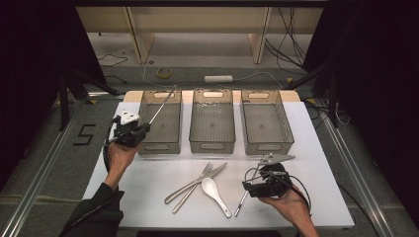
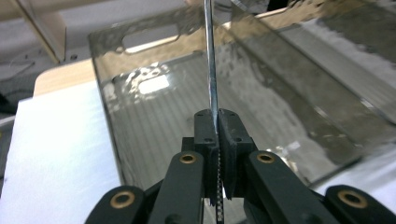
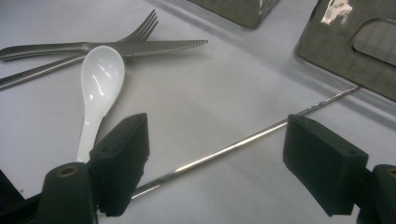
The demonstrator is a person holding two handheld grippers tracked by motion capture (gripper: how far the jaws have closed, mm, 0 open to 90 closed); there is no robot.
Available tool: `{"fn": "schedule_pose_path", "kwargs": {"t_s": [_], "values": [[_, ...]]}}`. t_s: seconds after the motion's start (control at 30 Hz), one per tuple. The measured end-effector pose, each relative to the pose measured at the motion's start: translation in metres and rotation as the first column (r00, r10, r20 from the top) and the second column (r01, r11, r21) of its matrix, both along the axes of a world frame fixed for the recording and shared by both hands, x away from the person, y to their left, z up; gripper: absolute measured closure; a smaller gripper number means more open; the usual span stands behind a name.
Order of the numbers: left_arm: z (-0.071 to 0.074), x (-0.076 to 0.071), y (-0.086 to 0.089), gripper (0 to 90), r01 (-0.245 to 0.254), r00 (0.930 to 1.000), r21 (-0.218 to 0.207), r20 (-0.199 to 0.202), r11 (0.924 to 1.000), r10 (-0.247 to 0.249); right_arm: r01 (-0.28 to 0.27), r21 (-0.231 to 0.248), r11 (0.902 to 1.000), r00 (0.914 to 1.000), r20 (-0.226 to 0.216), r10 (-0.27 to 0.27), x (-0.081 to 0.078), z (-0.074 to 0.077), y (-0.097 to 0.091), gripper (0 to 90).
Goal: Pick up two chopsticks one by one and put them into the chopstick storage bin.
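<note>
A thin metal chopstick (image 2: 211,70) is pinched tight in the left gripper (image 2: 218,126), slanting up over the leftmost of three grey bins (image 1: 159,121) at the far side of the white table (image 1: 148,182). A second chopstick (image 3: 224,151) lies on the table between the right gripper (image 3: 233,161)'s wide-open jaws, untouched. Near the middle lie a fork (image 1: 190,183), a knife (image 1: 207,177) and a white spoon (image 1: 213,191). Beyond the table, cables (image 1: 291,44) trail across the floor between black curtains (image 1: 380,74).

Lab recording bay, black curtains (image 1: 29,59), floor cables (image 1: 291,34), aluminium rails (image 1: 39,163)
</note>
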State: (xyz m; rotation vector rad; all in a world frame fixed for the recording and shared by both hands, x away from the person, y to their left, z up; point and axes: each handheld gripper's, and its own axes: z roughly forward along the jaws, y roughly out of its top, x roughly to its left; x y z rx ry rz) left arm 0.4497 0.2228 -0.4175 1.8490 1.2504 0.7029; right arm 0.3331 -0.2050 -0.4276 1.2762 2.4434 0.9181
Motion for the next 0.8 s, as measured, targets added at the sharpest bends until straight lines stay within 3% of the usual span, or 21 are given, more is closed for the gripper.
{"fn": "schedule_pose_path", "kwargs": {"t_s": [0.23, 0.33, 0.43, 0.57, 0.67, 0.8], "values": [[-0.004, 0.007, 0.004, 86.2, -0.028, 0.9994, 0.002, -0.021, 0.9996, 0.028, -0.017, 0.005, 0.9998, 0.9999, 0.002, 0.017, 0.0, 0.0, 0.001, 24.2], [-0.009, 0.011, 0.003, 85.9, -0.046, 0.9976, 0.02, -0.051, 0.9987, 0.047, -0.02, 0.004, 0.9998, 0.9998, 0.002, 0.02, 0.0, 0.0, 0.001, 24.3], [-0.015, 0.015, 0.003, 84.7, -0.049, 0.993, 0.015, -0.107, 0.9987, 0.05, -0.026, 0.004, 0.9997, 0.9997, -0.002, 0.026, -0.001, 0.0, 0.001, 24.2], [-0.015, 0.016, 0.004, 65.3, -0.074, 0.993, 0.02, -0.091, 0.9971, 0.075, -0.026, 0.004, 0.9997, 0.9997, -0.003, 0.026, -0.001, 0.001, 0.002, 24.0], [-0.004, 0.011, 0.003, 49.9, -0.083, 0.9943, -0.037, -0.071, 0.9959, 0.08, -0.026, 0.003, 0.9997, 0.9996, -0.005, 0.026, 0.0, 0.001, 0.001, 23.7], [0.005, 0.002, 0.001, 38.0, -0.037, 0.9968, -0.114, -0.075, 0.9928, 0.028, -0.019, -0.009, 0.9998, 0.9995, -0.027, 0.019, 0.002, 0.001, 0.0, 23.4]]}}
